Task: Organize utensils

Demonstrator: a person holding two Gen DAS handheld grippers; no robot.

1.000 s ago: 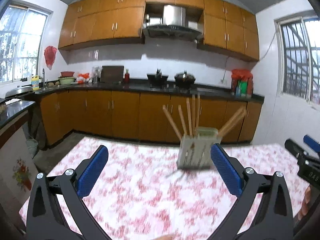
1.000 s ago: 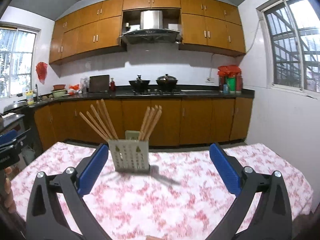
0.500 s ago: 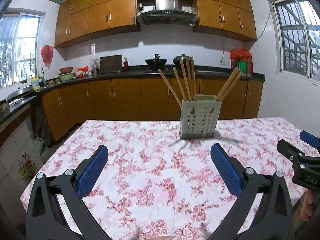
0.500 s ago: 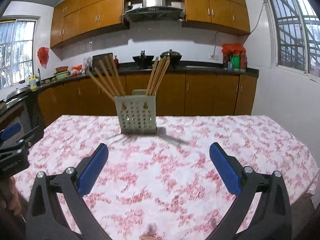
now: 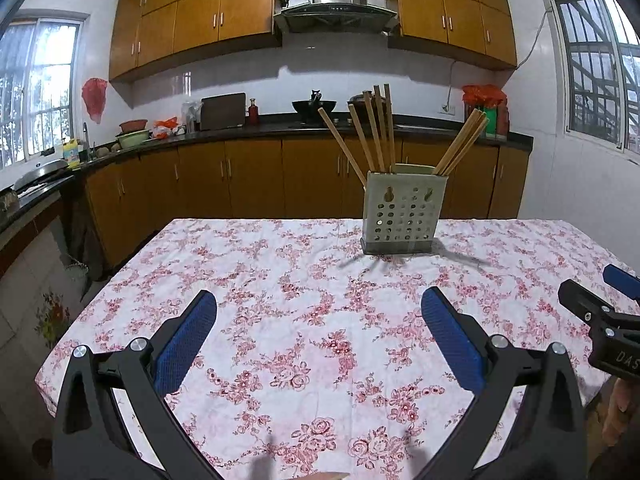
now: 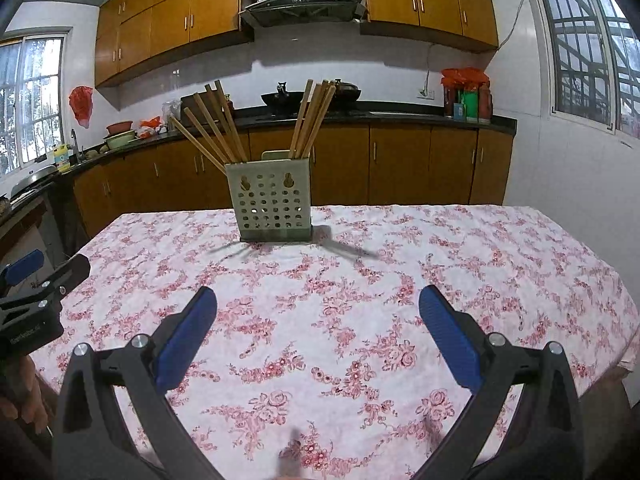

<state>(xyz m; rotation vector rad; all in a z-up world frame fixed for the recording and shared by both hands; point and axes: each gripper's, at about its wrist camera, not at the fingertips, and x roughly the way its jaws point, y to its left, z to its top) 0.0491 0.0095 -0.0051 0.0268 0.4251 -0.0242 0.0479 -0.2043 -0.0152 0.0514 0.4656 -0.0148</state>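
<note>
A pale, square perforated plastic utensil holder (image 5: 403,214) stands upright on the far half of the tabletop (image 5: 280,320), which is covered in a white cloth printed with red roses, and thin wooden chopsticks (image 5: 376,132) fan out of it in two leaning bunches. The left gripper (image 5: 320,332) and right gripper (image 6: 318,330) both hover near the front edge with their blue ribbed fingers (image 5: 186,344) spread wide and empty, the holder well beyond them. The left view shows the holder ahead and to the right with the right gripper at its right edge; the right view shows it ahead and to the left.
</note>
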